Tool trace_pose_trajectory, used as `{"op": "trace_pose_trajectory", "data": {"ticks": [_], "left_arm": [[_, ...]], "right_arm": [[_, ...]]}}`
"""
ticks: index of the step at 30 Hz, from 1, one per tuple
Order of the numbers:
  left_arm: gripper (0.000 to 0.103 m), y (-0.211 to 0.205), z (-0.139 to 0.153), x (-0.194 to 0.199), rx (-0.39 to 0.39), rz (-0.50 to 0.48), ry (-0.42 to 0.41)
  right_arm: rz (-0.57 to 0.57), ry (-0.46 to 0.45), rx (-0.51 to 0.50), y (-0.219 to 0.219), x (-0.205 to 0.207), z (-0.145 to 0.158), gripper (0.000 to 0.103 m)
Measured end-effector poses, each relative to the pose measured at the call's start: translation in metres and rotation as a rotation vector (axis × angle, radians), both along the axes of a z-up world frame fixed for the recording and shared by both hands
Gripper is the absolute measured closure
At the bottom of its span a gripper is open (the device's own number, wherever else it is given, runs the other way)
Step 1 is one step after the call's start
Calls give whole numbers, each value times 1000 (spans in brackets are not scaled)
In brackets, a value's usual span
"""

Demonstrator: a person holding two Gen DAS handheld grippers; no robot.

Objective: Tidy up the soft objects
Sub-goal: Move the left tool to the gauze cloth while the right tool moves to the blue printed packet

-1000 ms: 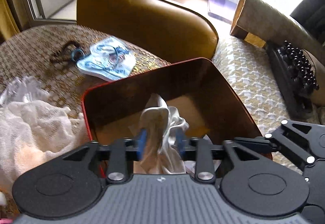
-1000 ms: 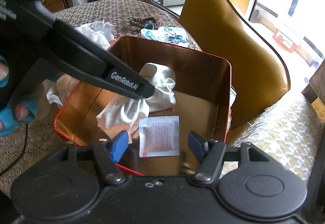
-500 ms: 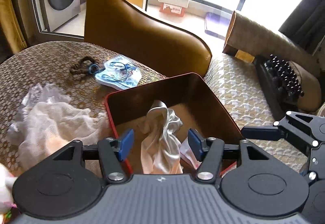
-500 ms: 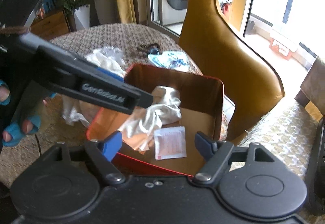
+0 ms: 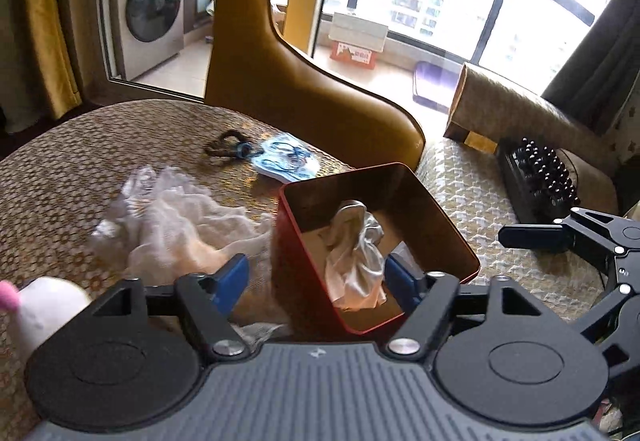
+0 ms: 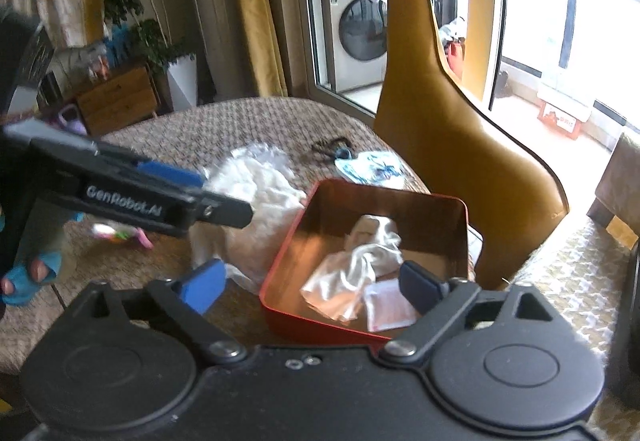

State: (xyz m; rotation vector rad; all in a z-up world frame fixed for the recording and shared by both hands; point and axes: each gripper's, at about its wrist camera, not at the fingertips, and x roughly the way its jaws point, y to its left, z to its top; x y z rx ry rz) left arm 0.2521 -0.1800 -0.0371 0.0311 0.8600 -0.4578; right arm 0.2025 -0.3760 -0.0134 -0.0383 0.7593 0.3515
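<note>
While both tools hover empty above the table:
Left gripper [image 5: 316, 281]: jaws apart, holding nothing.
Right gripper [image 6: 308, 281]: jaws apart, holding nothing.
White cloth [image 5: 354, 253]: lies crumpled inside the red box [image 5: 460, 241].
Mesh cloth [image 5: 176, 225]: heaped on the table left of the box, nearer the left gripper, likely next.

Left gripper [image 5: 316, 279] let go of cloth [image 5: 354, 253], opened wide, pulled back; cloth now lies loose in tin [image 5: 436, 209]. Right gripper [image 6: 312, 281] backed off too.
</note>
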Motion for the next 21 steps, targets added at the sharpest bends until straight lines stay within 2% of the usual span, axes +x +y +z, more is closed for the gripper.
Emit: {"op": "trace_pose_trajectory", "data": {"ticks": [4, 7, 13, 16, 21], "left_arm": [[24, 22, 9, -15, -13, 22, -20], [18, 38, 16, -25, -21, 31, -31], [17, 67, 22, -41, -39, 45, -55], [4, 79, 19, -47, -13, 57, -69], [2, 98, 8, -51, -45, 82, -63]], "right_arm": [[6, -15, 24, 9, -8, 7, 5], [13, -27, 33, 18, -14, 12, 3], [20, -27, 53, 31, -15, 14, 0], [25, -24, 43, 38, -12, 13, 0], [25, -12, 49, 48, 0, 13, 0]]}}
